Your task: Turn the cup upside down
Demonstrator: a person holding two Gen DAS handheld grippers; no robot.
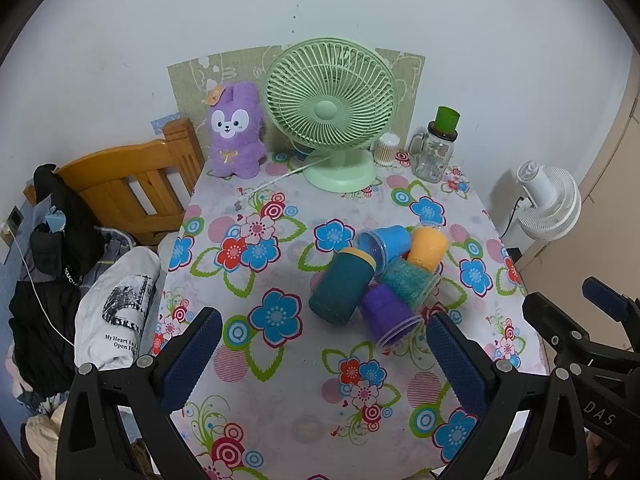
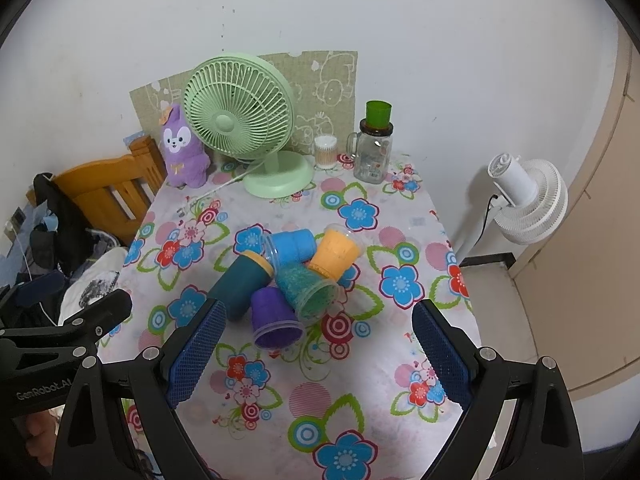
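Observation:
Several cups lie on their sides in a heap on the floral tablecloth: a dark teal cup with a yellow rim (image 1: 340, 286) (image 2: 240, 286), a purple cup (image 1: 390, 314) (image 2: 276, 316), a light blue cup (image 1: 386, 242) (image 2: 292, 246), an orange cup (image 1: 428, 248) (image 2: 336, 256) and a glittery green cup (image 1: 410, 280) (image 2: 308, 292). My left gripper (image 1: 324, 364) is open and empty, above the table short of the heap. My right gripper (image 2: 318, 354) is open and empty, also short of the heap; it also shows at the right edge of the left wrist view (image 1: 592, 320).
A green desk fan (image 1: 332, 112) (image 2: 244, 124), a purple plush toy (image 1: 236, 132) (image 2: 182, 148), a cotton swab box (image 1: 386, 148) (image 2: 326, 152) and a glass jar with a green cup on top (image 1: 436, 148) (image 2: 374, 148) stand at the table's back. A wooden chair (image 1: 128, 184) is left, a white fan (image 2: 528, 200) right.

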